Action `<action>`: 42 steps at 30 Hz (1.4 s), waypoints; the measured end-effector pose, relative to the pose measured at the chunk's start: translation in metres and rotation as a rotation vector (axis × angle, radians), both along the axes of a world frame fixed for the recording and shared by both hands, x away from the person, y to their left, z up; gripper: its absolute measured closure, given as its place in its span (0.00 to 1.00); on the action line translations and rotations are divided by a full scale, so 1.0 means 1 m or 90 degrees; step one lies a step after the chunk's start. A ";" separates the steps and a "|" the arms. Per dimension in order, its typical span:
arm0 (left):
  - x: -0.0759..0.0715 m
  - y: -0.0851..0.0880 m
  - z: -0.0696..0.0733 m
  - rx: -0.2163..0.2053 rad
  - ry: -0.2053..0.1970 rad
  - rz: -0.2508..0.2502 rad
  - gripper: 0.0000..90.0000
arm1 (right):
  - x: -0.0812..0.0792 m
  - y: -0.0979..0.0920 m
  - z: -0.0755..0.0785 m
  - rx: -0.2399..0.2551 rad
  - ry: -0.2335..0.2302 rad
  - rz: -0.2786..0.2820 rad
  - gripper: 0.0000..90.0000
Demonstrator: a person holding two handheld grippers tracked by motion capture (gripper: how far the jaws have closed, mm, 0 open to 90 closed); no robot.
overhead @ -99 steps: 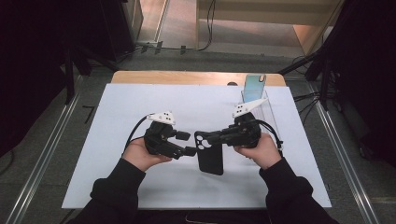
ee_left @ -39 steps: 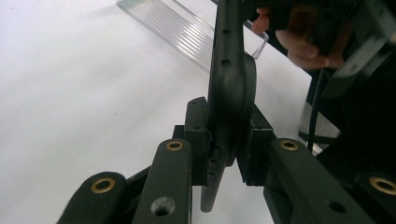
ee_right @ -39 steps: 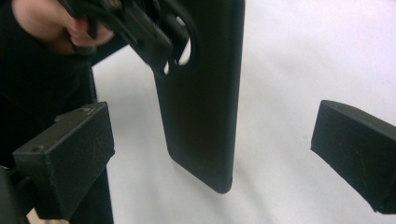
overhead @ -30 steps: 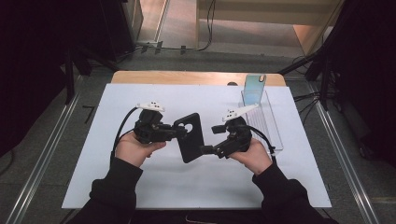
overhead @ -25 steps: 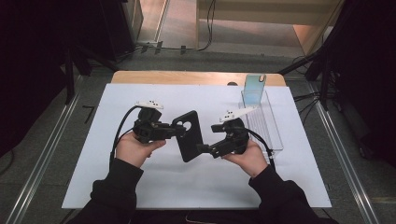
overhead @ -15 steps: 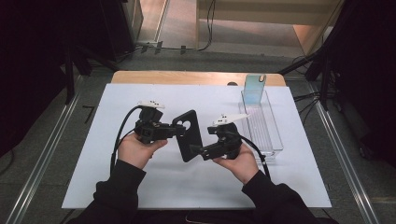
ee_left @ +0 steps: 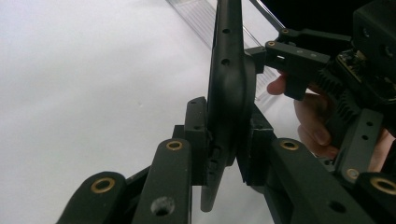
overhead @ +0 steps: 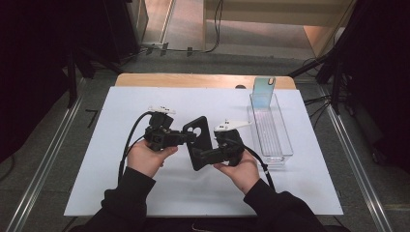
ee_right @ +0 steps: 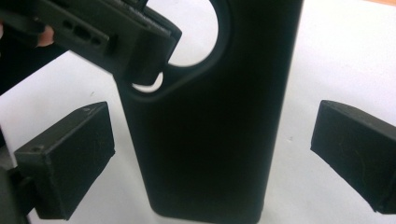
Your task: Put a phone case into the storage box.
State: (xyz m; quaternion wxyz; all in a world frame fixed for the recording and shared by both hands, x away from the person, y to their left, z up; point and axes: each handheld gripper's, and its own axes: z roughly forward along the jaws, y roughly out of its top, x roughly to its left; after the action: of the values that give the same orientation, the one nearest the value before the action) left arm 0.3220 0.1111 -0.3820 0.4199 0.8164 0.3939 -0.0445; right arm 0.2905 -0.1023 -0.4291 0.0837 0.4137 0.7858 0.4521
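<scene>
Evidently we clench the left tool [overhead: 186, 138] on the matte black phone case [overhead: 200, 142] by its camera-cutout edge, holding it upright above the white table [overhead: 121, 111] so the released right tool [overhead: 205, 155] can close across its lower body.

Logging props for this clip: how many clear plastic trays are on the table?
1. The clear tray lies on the white sheet at the table's right, beyond the right gripper. Nothing suggests another hidden one.

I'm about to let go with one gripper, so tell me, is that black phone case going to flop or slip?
Probably little flop: the black phone case stands straight while the left gripper pinches only one edge. It looks thin and hollow, so likely light. Its smooth surface might let it pivot in that narrow pinch, and the right gripper is open around it.
</scene>
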 end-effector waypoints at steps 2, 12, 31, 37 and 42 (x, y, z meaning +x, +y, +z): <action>-0.001 -0.002 0.000 -0.002 -0.002 -0.001 0.85 | 0.000 0.001 0.000 0.000 0.000 -0.003 0.00; -0.005 -0.010 -0.001 -0.002 -0.001 -0.010 0.85 | -0.001 0.012 -0.003 -0.003 -0.013 -0.020 0.09; -0.006 -0.001 0.008 -0.033 -0.003 -0.024 0.66 | 0.002 0.005 -0.002 -0.015 -0.022 -0.013 0.14; -0.006 0.005 0.010 -0.053 -0.008 -0.036 0.53 | 0.006 -0.003 -0.003 -0.017 -0.020 -0.027 0.14; -0.006 0.009 0.004 -0.043 -0.034 -0.077 0.40 | 0.010 -0.011 -0.003 -0.018 -0.013 -0.031 0.14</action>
State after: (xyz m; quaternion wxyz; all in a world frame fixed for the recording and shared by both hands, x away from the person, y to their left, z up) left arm 0.3157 0.1197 -0.3785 0.4540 0.8250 0.3309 -0.0609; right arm 0.3009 -0.1130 -0.4322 0.1086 0.4265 0.7809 0.4432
